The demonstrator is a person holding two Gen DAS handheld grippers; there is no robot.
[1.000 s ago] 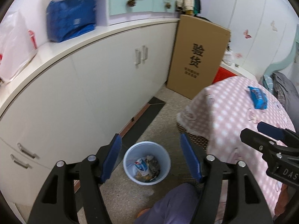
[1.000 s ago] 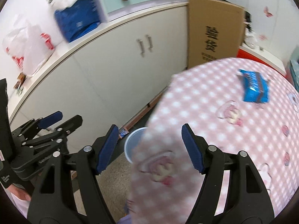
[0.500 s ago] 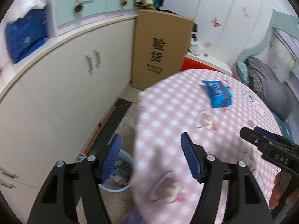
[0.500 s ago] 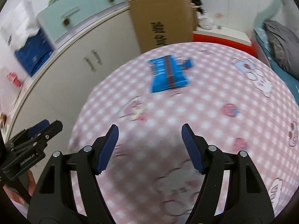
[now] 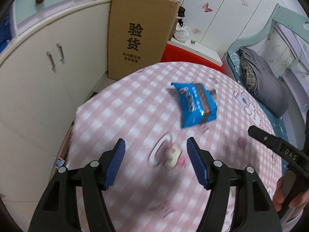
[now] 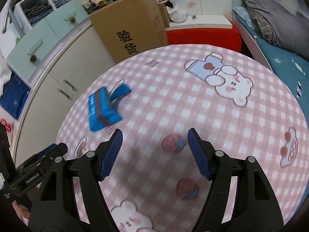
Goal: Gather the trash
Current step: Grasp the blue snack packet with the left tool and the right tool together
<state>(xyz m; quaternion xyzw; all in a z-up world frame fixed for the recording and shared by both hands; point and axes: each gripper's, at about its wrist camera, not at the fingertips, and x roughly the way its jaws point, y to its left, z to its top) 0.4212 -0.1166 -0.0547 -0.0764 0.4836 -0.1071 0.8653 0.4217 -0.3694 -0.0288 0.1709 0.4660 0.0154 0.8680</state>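
A blue snack wrapper lies flat on the round table's pink checked cloth. In the right wrist view the same wrapper sits toward the table's left side. My left gripper hovers open over the cloth, short of the wrapper, with nothing between its blue pads. My right gripper is open too, above the middle of the table and to the right of the wrapper. Each gripper shows at the edge of the other's view.
White cabinets run along the left. A tall cardboard box stands behind the table, beside a red unit with a white top. A bed with grey bedding is on the right. A small scrap lies on the floor.
Both grippers have swung right from the floor and its blue bin to above the table. The bin has left both views and the blue wrapper has come closer. The jaws stayed equally wide.
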